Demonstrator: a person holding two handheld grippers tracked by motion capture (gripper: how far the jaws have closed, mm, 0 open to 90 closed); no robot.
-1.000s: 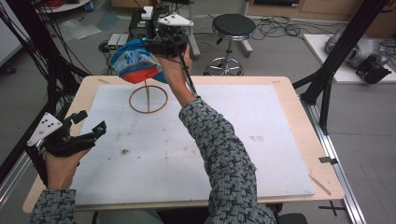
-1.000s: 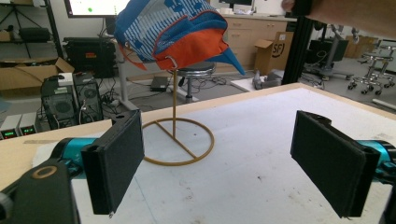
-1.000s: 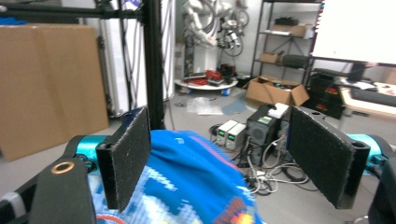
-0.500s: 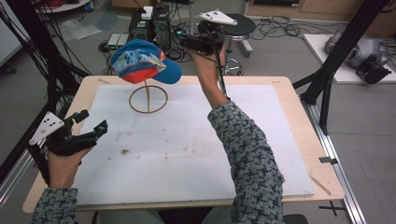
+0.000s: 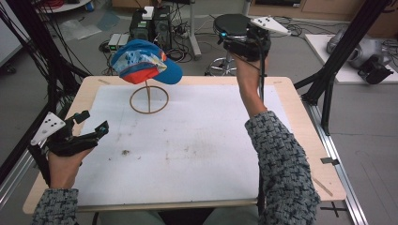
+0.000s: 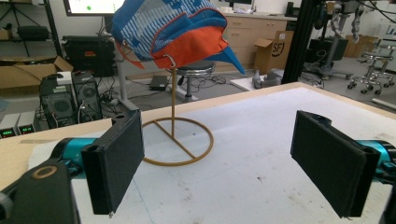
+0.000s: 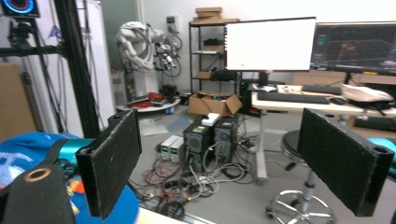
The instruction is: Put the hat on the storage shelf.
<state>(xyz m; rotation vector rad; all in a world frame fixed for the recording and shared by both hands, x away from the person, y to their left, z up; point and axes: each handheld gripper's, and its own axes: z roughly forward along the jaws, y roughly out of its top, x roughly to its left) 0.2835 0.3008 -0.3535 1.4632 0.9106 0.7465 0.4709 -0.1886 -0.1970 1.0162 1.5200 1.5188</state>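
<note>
Beyond the white desk, a blue cap sits on its stand, ahead of the left gripper; right gripper is raised, both fingers spread empty.

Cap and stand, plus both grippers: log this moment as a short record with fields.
cap: blue and orange cap sits on top of the stand
stand: thin wire stand with ring base, on the white mat
left gripper: left gripper open, low over the table's left edge, holding nothing
right gripper: right gripper open, raised past the far edge, holding nothing
</note>
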